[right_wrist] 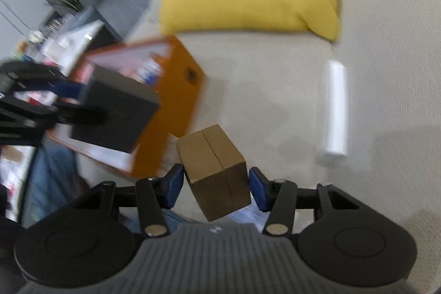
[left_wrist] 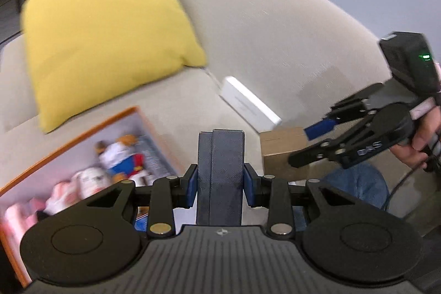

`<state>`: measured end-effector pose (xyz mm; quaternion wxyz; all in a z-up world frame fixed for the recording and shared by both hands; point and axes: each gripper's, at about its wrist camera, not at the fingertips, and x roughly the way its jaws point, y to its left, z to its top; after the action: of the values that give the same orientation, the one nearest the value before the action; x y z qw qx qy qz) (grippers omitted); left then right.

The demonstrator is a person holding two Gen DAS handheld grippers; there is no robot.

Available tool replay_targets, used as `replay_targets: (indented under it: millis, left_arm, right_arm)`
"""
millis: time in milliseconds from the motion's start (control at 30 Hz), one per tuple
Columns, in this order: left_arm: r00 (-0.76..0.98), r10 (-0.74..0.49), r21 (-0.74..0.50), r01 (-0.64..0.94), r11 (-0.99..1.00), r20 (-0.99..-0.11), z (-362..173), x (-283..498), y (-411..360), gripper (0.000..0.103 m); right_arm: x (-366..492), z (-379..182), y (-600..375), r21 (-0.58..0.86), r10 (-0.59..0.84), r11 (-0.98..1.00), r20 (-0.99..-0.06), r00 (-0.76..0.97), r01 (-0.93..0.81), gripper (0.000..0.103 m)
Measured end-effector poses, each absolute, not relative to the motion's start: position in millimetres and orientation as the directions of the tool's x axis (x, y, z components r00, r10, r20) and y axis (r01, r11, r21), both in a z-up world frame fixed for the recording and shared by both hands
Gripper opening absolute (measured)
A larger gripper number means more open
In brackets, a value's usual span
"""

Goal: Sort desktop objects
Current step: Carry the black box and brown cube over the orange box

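Between the left gripper's blue pads stands a dark box, pinched on both sides and lifted over the sofa, pointing steeply down. At the sofa's right, a hand holds the right gripper, also tilted down. Its jaws are partly spread around a tilted brown box; whether the pads touch it is unclear. An orange tray lies left, a yellow cushion and white bar toward the back.
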<state>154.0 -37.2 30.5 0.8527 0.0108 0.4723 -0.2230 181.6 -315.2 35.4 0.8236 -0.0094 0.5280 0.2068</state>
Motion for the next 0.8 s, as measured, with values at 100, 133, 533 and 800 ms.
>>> replay_targets:
  millis: [100, 133, 533, 800]
  left_arm:
    - [0.494, -0.328, -0.180, 0.324, 0.929, -0.805, 35, 141, -12, 0.038]
    - [0.503, -0.315, -0.178, 0.302, 0.937, -0.805, 36, 138, -3, 0.038]
    - [0.543, -0.235, -0.247, 0.052, 0.968, -0.806, -23, 112, 57, 0.038]
    - [0.545, -0.275, -0.330, -0.005, 0.944, -0.792, -58, 105, 66, 0.038]
  right_arm:
    - [185, 56, -283, 0.238, 0.386, 0.889, -0.850, 0.359, -0.392, 0.054]
    - [188, 61, -271, 0.241, 0.395, 0.881, -0.848, 0.353, -0.407, 0.054]
    - [239, 18, -146, 0.153, 0.218, 0.909, -0.968, 0.128, -0.387, 0.054]
    - [257, -19, -116, -0.001, 0.000, 0.943, -1.000, 0.005, -0.332, 0.054]
